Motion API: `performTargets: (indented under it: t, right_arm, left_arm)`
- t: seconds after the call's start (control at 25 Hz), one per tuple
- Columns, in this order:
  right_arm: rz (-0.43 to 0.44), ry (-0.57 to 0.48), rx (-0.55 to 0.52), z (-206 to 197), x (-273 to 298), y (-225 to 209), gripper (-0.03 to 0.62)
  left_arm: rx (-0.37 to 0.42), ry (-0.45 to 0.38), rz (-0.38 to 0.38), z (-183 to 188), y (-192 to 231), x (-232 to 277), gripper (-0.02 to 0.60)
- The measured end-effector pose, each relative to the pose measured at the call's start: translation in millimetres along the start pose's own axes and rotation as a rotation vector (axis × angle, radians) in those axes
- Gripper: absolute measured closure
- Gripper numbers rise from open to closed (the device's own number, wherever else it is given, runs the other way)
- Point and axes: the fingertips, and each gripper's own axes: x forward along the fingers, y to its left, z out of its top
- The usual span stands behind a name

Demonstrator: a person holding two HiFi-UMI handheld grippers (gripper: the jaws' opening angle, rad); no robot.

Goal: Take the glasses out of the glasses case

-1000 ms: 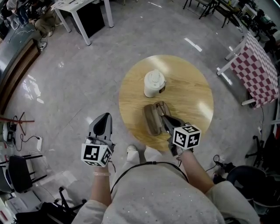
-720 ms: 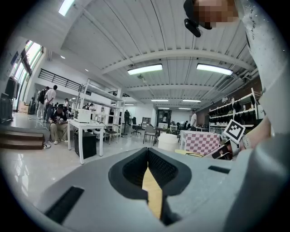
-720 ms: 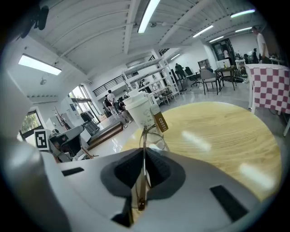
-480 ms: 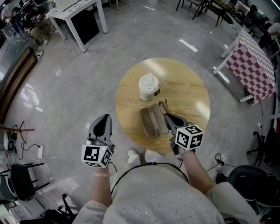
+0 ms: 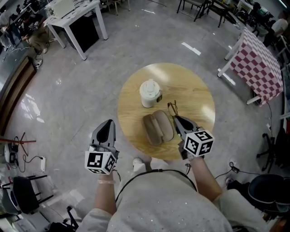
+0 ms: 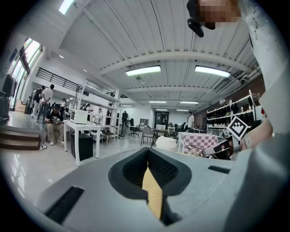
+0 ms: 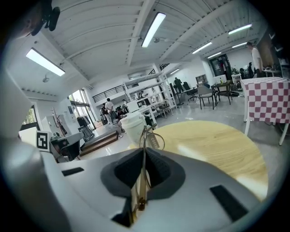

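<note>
On the round wooden table (image 5: 195,99) lies an open brown glasses case (image 5: 157,128), both halves showing and nothing inside. My right gripper (image 5: 176,118) is just right of the case, shut on the thin metal-framed glasses (image 5: 172,108), which stick out past its tips over the table. In the right gripper view the glasses (image 7: 144,136) stand on edge, pinched in the right gripper (image 7: 141,170), with the table (image 7: 213,140) beyond. My left gripper (image 5: 107,123) hangs over the floor left of the table, and in its own view the left gripper (image 6: 147,163) is shut on nothing.
A white lidded cup (image 5: 149,93) stands on the table behind the case, and the cup (image 7: 135,126) is also ahead in the right gripper view. A white desk (image 5: 72,13) is far left, a checkered-cloth table (image 5: 258,63) far right. Cables (image 5: 18,145) lie on the floor at left.
My right gripper has drawn back from over the case to its right side, bringing the glasses out with it. The case now lies fully in sight. The left gripper has stayed still.
</note>
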Motion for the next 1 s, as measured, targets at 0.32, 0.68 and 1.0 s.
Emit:
performTargets:
  t: [0.32, 0.68, 1.0]
  right_arm:
    - [-0.009, -0.064, -0.038, 18, -6, -3, 0.574]
    - [-0.022, -0.142, -0.079, 37, -17, -7, 0.574]
    - [-0.028, -0.208, -0.112, 59, -26, -8, 0.575]
  left_arm:
    - [0.006, -0.008, -0.002, 5, 1, 6, 0.577]
    - [0.02, -0.024, -0.014, 12, -4, 13, 0.577]
    - [0.027, -0.053, -0.011, 26, -2, 16, 0.577]
